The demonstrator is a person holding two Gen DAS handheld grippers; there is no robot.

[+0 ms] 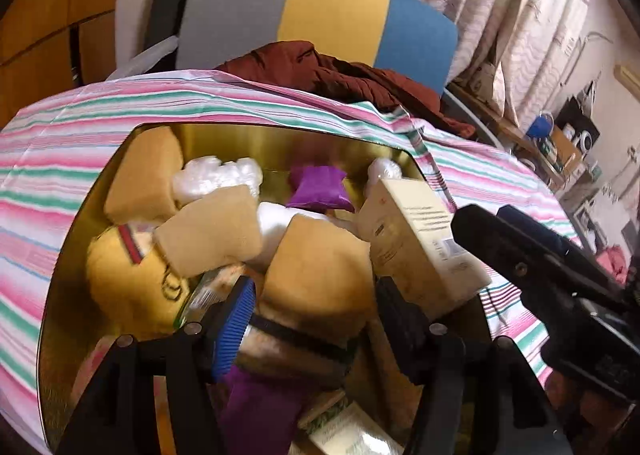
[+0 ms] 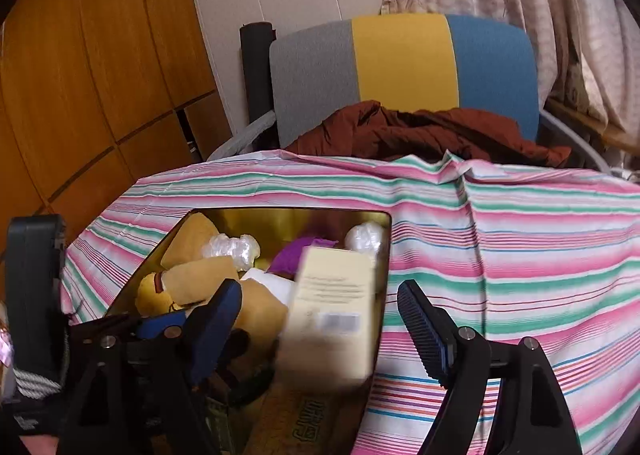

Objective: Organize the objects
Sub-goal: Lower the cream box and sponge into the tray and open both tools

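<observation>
A gold metal tin (image 1: 280,135) (image 2: 280,217) sits on the striped tablecloth, full of tan plush pieces (image 1: 320,267), a yellow plush toy (image 1: 132,279), purple pouches (image 1: 318,187) and white plastic wads (image 1: 216,175). A cream box (image 1: 416,239) (image 2: 332,311) leans over the tin's right rim, blurred in the right wrist view. My left gripper (image 1: 316,307) is in the tin, its jaws around a tan plush piece with a black band. My right gripper (image 2: 320,319) is open, and the cream box lies between its fingers without touching them.
The pink, green and white striped cloth (image 2: 500,239) covers the table. Behind it stands a chair with a grey, yellow and blue back (image 2: 404,59) and a brown garment (image 2: 432,131) on it. Wooden cabinets stand at left, curtains at right.
</observation>
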